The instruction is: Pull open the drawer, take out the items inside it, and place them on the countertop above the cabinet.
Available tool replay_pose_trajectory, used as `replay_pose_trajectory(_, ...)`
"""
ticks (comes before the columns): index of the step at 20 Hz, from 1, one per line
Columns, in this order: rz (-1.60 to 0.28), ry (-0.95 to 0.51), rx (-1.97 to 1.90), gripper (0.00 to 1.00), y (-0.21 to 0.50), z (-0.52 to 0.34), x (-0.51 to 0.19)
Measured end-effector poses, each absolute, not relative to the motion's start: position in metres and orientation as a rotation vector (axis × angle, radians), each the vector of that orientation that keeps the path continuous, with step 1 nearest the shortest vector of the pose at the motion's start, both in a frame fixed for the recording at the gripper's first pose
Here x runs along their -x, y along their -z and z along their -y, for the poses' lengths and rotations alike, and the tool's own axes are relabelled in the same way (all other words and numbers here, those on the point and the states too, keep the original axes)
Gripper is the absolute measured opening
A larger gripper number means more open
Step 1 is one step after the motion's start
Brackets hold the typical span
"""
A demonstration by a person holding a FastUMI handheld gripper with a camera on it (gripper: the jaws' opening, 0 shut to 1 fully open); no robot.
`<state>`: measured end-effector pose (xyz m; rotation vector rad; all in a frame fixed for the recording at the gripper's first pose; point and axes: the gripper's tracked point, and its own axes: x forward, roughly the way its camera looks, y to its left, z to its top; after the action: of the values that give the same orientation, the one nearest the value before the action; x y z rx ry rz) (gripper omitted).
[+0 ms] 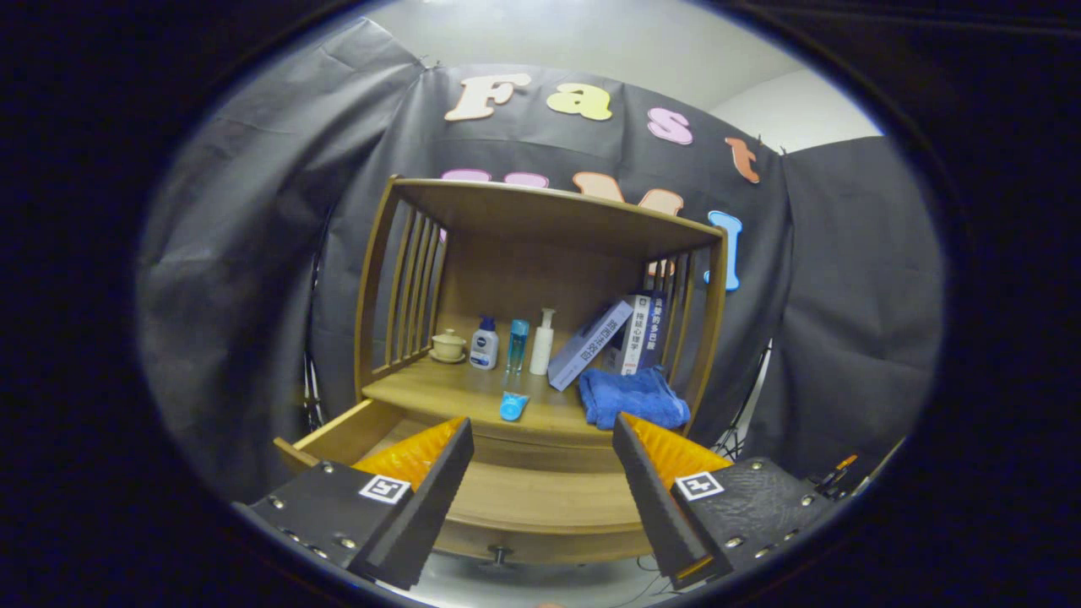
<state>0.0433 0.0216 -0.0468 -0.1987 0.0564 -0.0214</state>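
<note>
1. The hand-held gripper hangs above the pulled-out drawer, its fingers spread wide with nothing between them but the drawer's bare wooden floor.
2. The drawer stands open toward the gripper; its front panel lies below the fingers, with a small knob at the lower edge. Its left wall runs just outside the left finger. The right wall is hidden behind the right finger.
3. Just ahead of the fingertips is the front edge of the table, the cabinet's top. A blue tube lies at that edge, ahead of the left finger, and a blue cloth sits bunched just ahead of the right finger.
4. Further back stand a lidded cup, a pump bottle with a blue top, a clear blue bottle, a white pump bottle and leaning books.
5. Slatted sides and a roof board box in the table, leaving open room at its left front.
6. The drawer's corners under the fingers are hard to make out.
</note>
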Motion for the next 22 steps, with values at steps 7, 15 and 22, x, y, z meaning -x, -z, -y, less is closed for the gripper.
replay_pose_trajectory(7, -0.117, 0.043, 0.161, 0.98, 0.111, -0.012, -0.025)
replay_pose_trajectory(15, -0.207, 0.037, 0.104, 0.99, 0.176, -0.013, -0.022)
replay_pose_trajectory(22, -0.235, 0.042, 0.107, 0.99, 0.215, -0.017, -0.038)
